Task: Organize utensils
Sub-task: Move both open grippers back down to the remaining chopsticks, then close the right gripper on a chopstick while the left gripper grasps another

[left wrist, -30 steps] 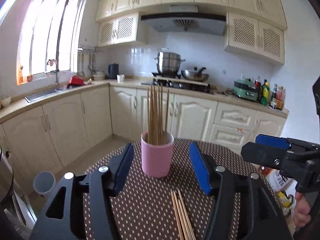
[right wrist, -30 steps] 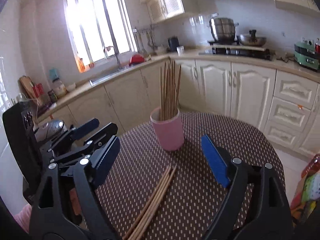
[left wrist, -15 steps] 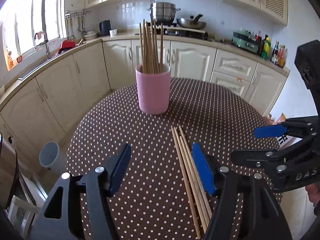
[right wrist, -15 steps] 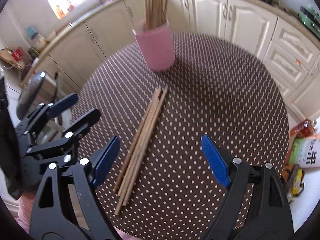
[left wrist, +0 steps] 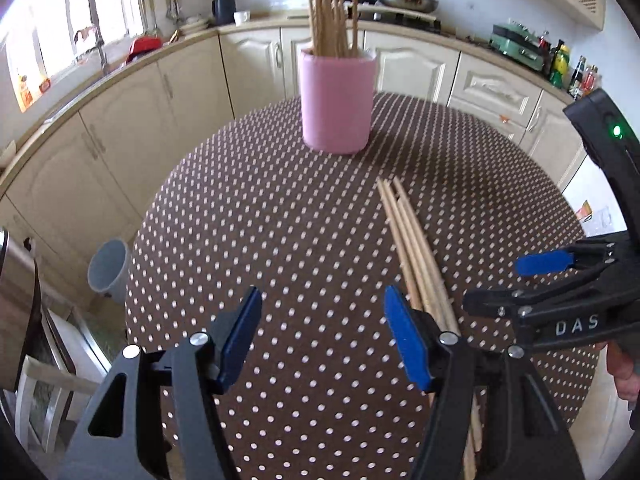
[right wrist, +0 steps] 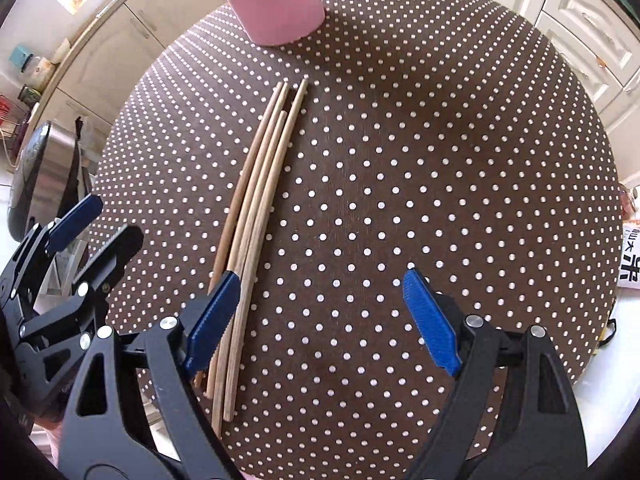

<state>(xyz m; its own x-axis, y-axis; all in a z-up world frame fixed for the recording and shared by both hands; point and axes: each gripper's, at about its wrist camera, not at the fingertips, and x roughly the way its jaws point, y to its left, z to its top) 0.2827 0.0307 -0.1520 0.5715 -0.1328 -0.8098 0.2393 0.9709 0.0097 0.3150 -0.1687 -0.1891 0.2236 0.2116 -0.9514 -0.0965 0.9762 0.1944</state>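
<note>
A pink cup (left wrist: 338, 100) full of upright wooden chopsticks (left wrist: 330, 12) stands at the far side of a round brown polka-dot table (left wrist: 280, 240); its base shows in the right wrist view (right wrist: 276, 0). Several loose chopsticks (left wrist: 416, 256) lie in a bundle on the table (right wrist: 256, 216). My left gripper (left wrist: 322, 336) is open and empty, just left of the bundle's near end. My right gripper (right wrist: 320, 320) is open and empty above the table, its left finger over the bundle. It also shows in the left wrist view (left wrist: 552, 280).
Cream kitchen cabinets (left wrist: 132, 128) and a counter ring the table. A grey bin (left wrist: 109, 266) stands on the floor at the left. A metal appliance (right wrist: 40, 176) sits left of the table. A printed bag (right wrist: 630, 256) lies at the right.
Both grippers have tilted down and drawn back toward the table's near side. The cup now sits farther off and the loose chopsticks lie close under the fingers. Both stay open.
</note>
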